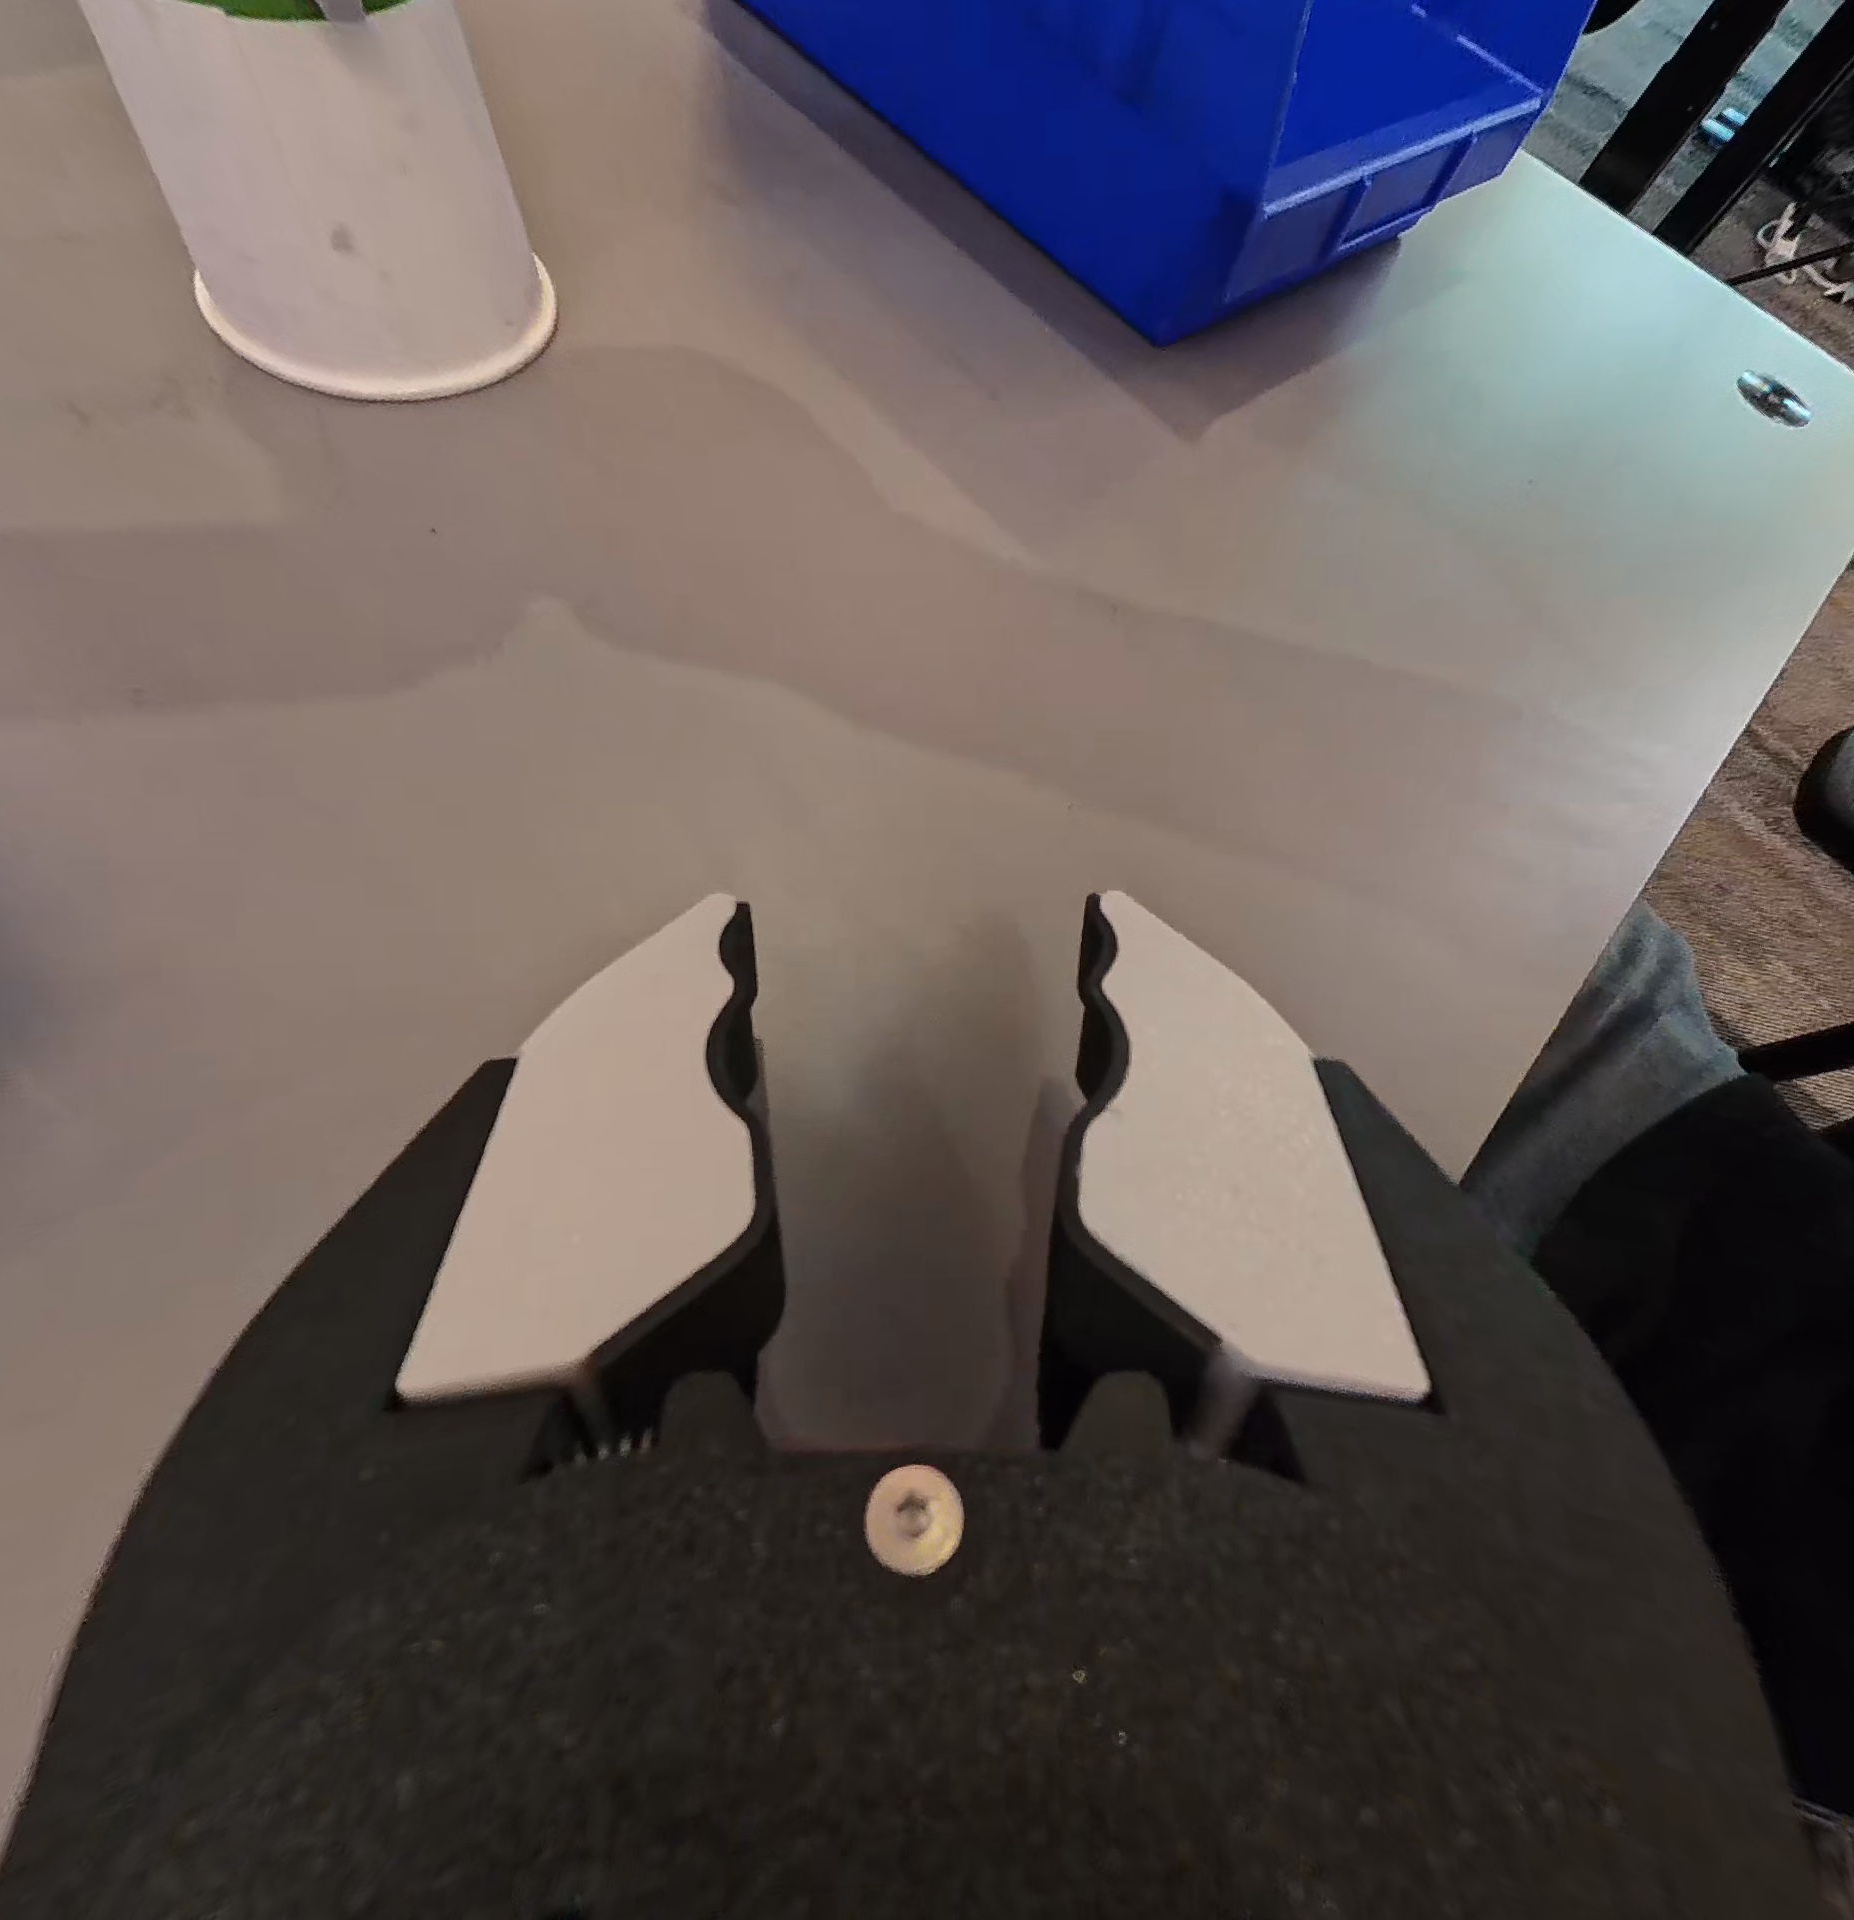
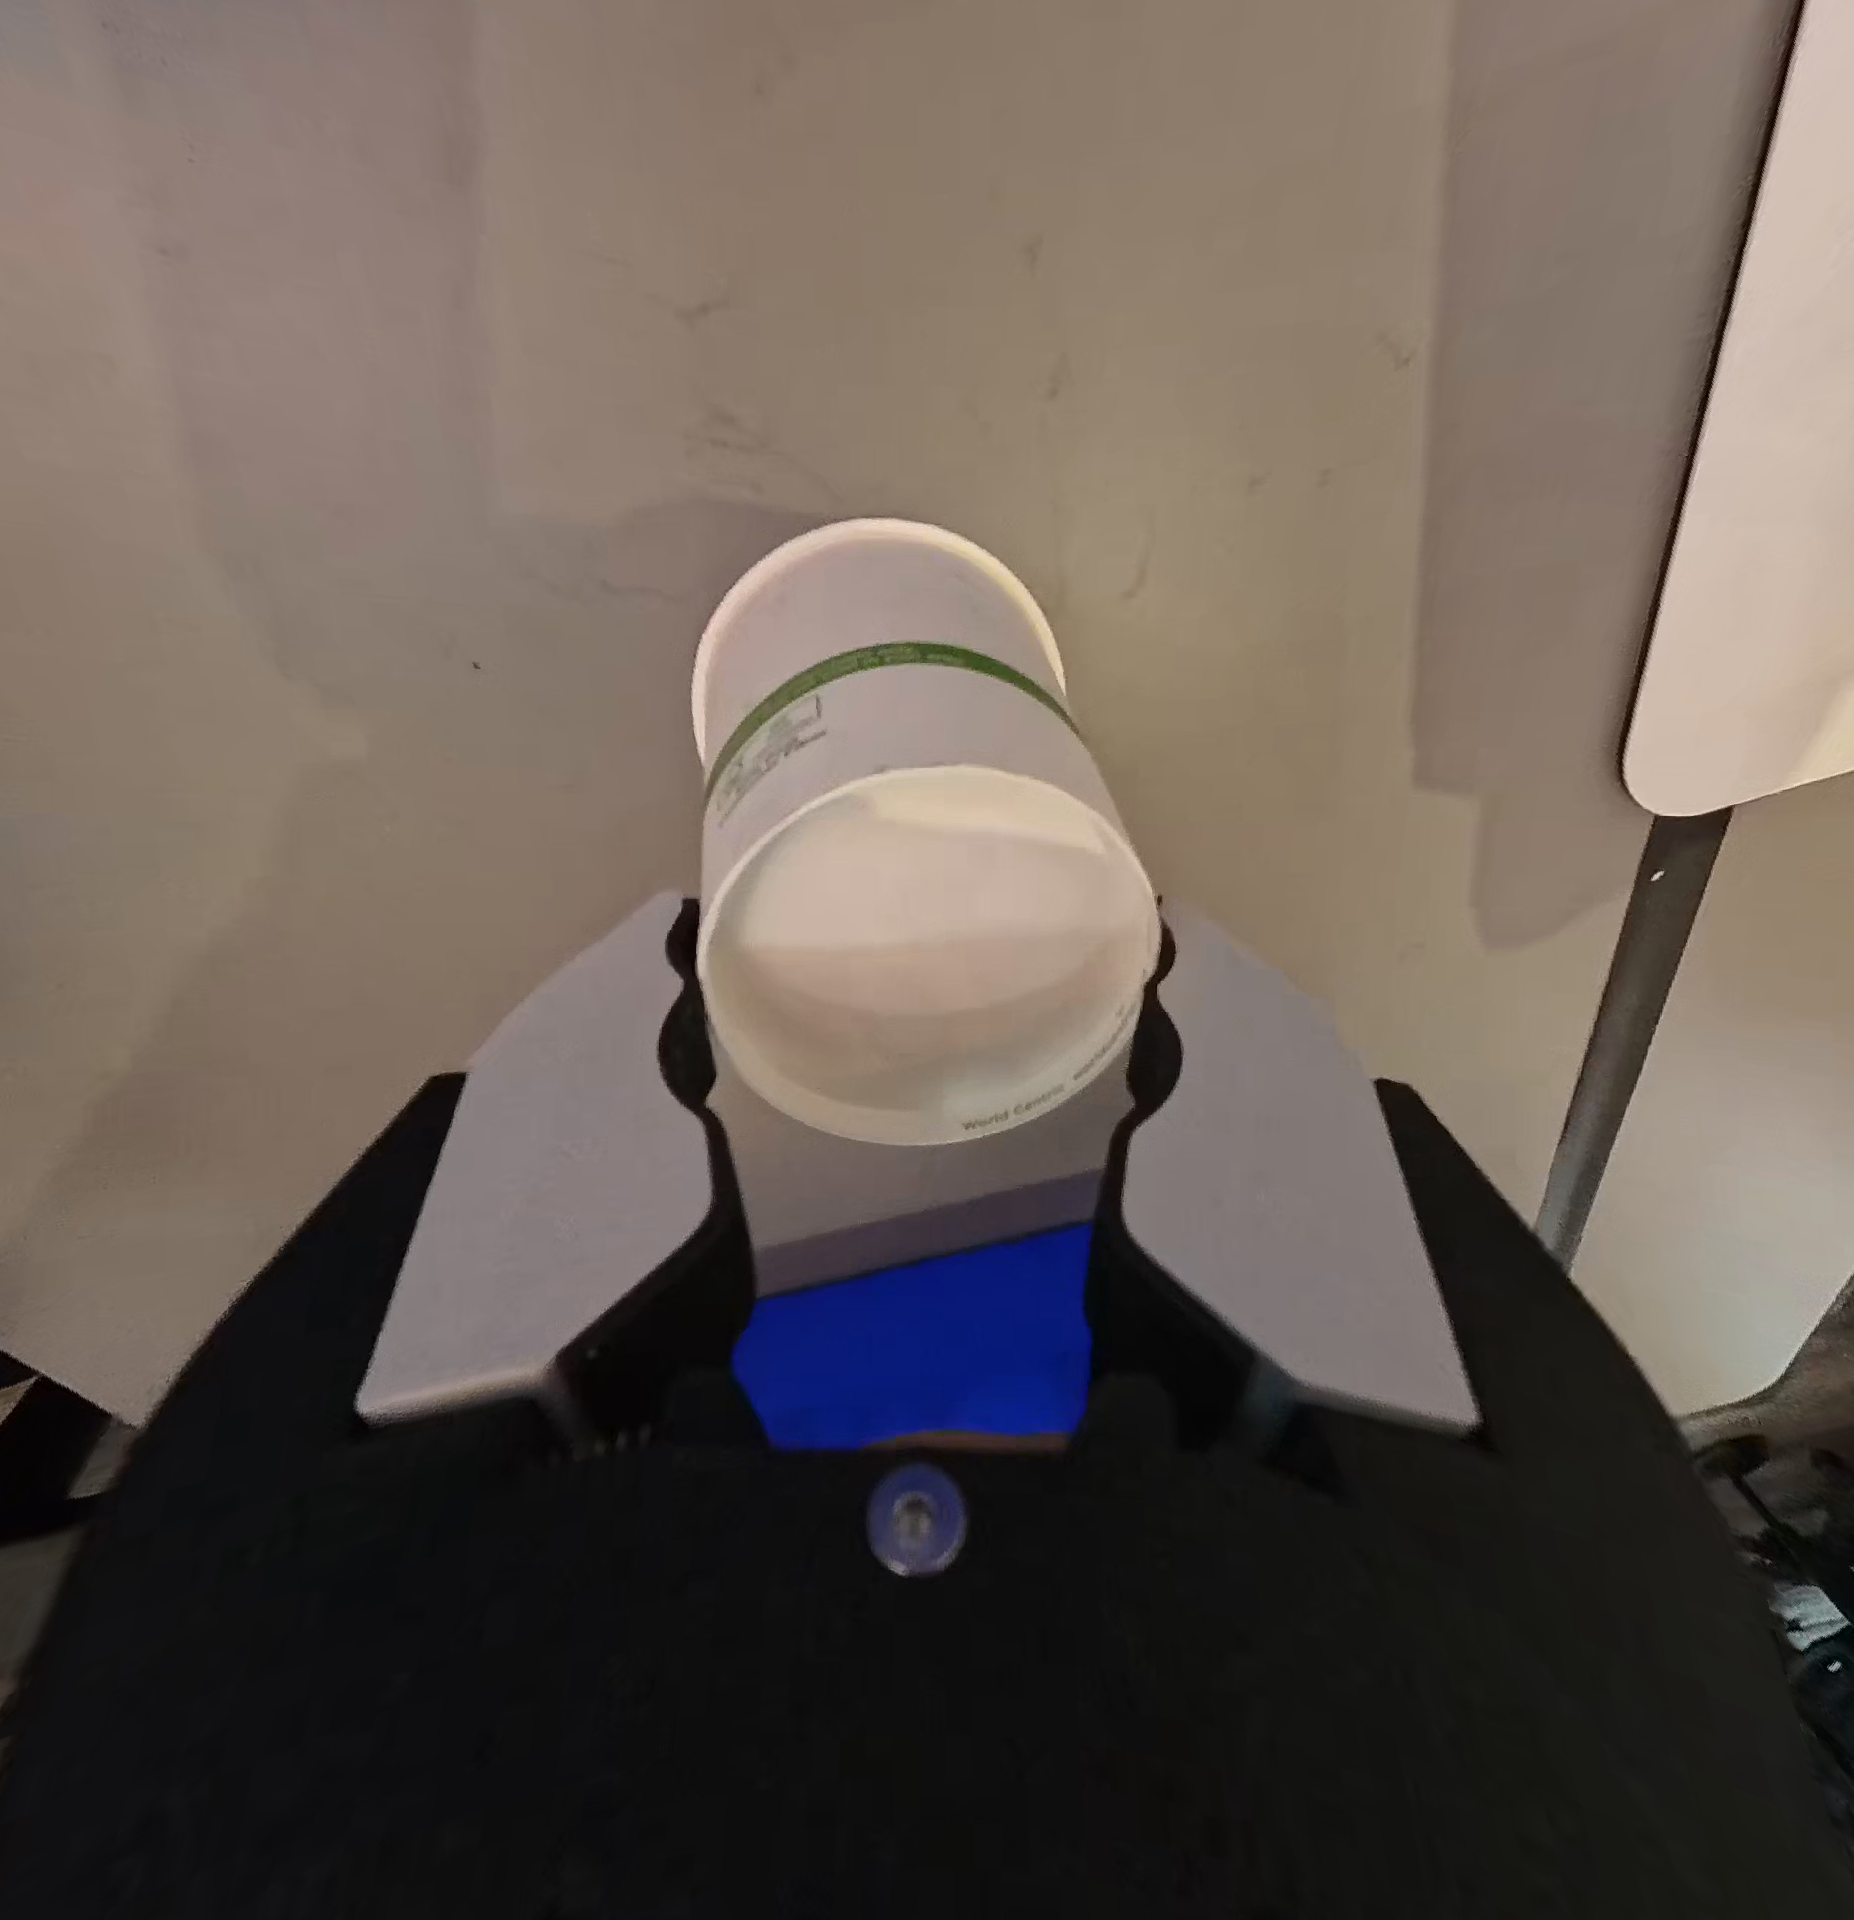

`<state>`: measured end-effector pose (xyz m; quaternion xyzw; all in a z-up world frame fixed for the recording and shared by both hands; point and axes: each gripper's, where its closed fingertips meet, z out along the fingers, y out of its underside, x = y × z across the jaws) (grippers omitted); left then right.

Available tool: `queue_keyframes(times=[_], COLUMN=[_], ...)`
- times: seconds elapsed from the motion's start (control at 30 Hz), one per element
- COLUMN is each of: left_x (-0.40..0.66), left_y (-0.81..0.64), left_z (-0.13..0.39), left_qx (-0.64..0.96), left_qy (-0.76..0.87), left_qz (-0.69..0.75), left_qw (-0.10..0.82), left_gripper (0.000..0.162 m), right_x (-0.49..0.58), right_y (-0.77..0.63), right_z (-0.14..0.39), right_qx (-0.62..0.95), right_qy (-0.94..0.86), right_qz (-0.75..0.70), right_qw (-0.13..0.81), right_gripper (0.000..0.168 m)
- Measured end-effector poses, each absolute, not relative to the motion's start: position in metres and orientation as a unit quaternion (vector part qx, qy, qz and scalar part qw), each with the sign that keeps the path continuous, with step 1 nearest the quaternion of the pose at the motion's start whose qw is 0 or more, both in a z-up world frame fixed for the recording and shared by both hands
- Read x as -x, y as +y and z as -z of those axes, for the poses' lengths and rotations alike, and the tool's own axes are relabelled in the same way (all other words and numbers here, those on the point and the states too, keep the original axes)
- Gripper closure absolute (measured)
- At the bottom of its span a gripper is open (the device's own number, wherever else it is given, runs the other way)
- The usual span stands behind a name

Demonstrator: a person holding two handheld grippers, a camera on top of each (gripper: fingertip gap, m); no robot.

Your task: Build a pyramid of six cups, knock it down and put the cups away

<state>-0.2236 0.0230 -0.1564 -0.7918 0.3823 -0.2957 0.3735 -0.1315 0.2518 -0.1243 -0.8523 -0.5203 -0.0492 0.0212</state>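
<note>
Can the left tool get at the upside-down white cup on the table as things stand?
Probably yes. The left tool is open and holds nothing, and only bare grey table lies between it and the white cup, ahead to its left. The blue bin sits off to the right, out of the way.

White green-banded cup (image 2: 902, 748); blue bin (image 1: 1162, 135); grey table (image 1: 902, 623).

Soft indoor light, fairly dim and warm. In the left wrist view the grey table (image 1: 902, 644) carries broad, soft-edged shadows across the middle, with a pale sheen toward the upper right. The white cup (image 1: 331, 197) at upper left is slightly smeared. In the right wrist view the held cup (image 2: 902, 831) is soft, its shadow on the beige wall (image 2: 383, 364); frame edges bend and blur
</note>
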Motion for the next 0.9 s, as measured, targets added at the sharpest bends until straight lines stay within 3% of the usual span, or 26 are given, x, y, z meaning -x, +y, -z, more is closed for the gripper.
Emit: queue_keyframes(times=[0.07, 0.23, 0.37, 0.43, 0.53, 0.67, 0.9], left_x=[0.222, 0.223, 0.226, 0.236, 0.267, 0.317, 0.379], left_y=[0.021, 0.018, 0.013, 0.024, 0.074, 0.158, 0.271], left_z=[0.154, 0.137, 0.11, 0.084, 0.057, 0.023, 0.034], left_qx=[0.79, 0.775, 0.759, 0.743, 0.743, 0.757, 0.783], left_qy=[0.38, 0.369, 0.369, 0.377, 0.433, 0.492, 0.574], left_qz=[0.307, 0.351, 0.429, 0.446, 0.345, 0.199, 0.06], left_qw=[0.371, 0.374, 0.322, 0.327, 0.377, 0.381, 0.23], left_gripper=[0.101, 0.101, 0.109, 0.109, 0.116, 0.129, 0.132], right_x=[0.127, 0.131, 0.138, 0.132, 0.127, 0.125, 0.133], right_y=[0.252, 0.224, 0.124, 0.082, 0.038, 0.008, 0.003], right_z=[0.115, 0.029, 0.021, 0.052, 0.095, 0.106, 0.126], right_qx=[0.849, 0.823, 0.775, 0.774, 0.784, 0.771, 0.776], right_qy=[-0.523, -0.484, -0.385, -0.332, -0.272, -0.252, -0.29], right_qz=[0.06, 0.016, -0.195, -0.268, -0.314, -0.342, -0.324], right_qw=[0.044, 0.296, 0.462, 0.467, 0.461, 0.474, 0.457], right_gripper=[0.063, 0.069, 0.088, 0.089, 0.088, 0.097, 0.101])
